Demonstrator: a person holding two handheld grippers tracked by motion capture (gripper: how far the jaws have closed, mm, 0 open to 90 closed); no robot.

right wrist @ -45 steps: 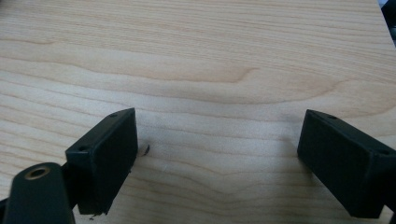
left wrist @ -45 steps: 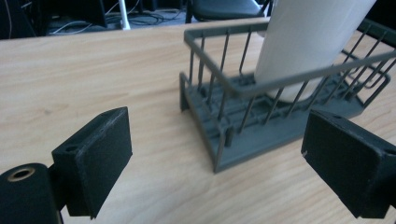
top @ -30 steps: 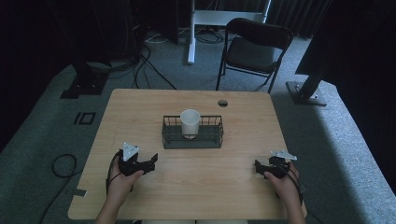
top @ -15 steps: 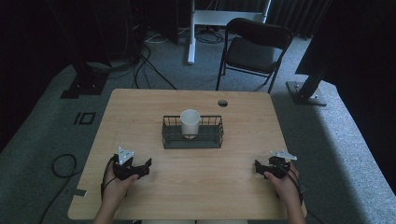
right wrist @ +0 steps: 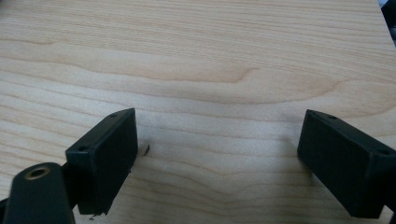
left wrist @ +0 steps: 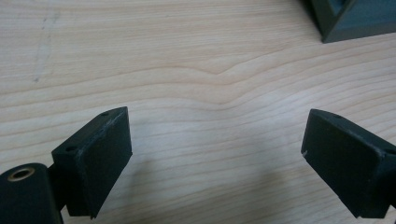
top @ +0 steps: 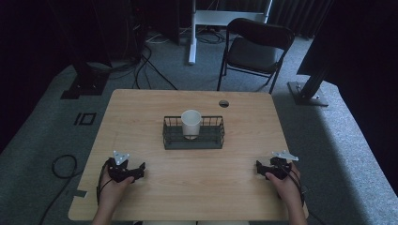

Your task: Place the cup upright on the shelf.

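1. While both grippers sit low at the table's (top: pixel 141 108) near edge, left gripper (top: pixel 137 171) and right gripper (top: pixel 259 167) gape wide, holding nothing.
2. Cup (top: pixel 191 123) stands upright in the wire basket (top: pixel 193 140), mid-table, well apart from both.
3. Approach from above; clear the basket rim, grip the cup's wall squarely.

- We see the left gripper (top: pixel 126 169) near the front edge of the table (top: pixel 197 192): a black body with a grey three-cornered plate on top that has small dark holes.
- The right gripper (top: pixel 274 166), near the same edge, is also black and carries the same grey plate.
- A thin black cable runs along each wrist.
- In the gripper views, each jaw ends in a flat black block with small screw holes; a brass-coloured ring sits on the arm of one jaw.
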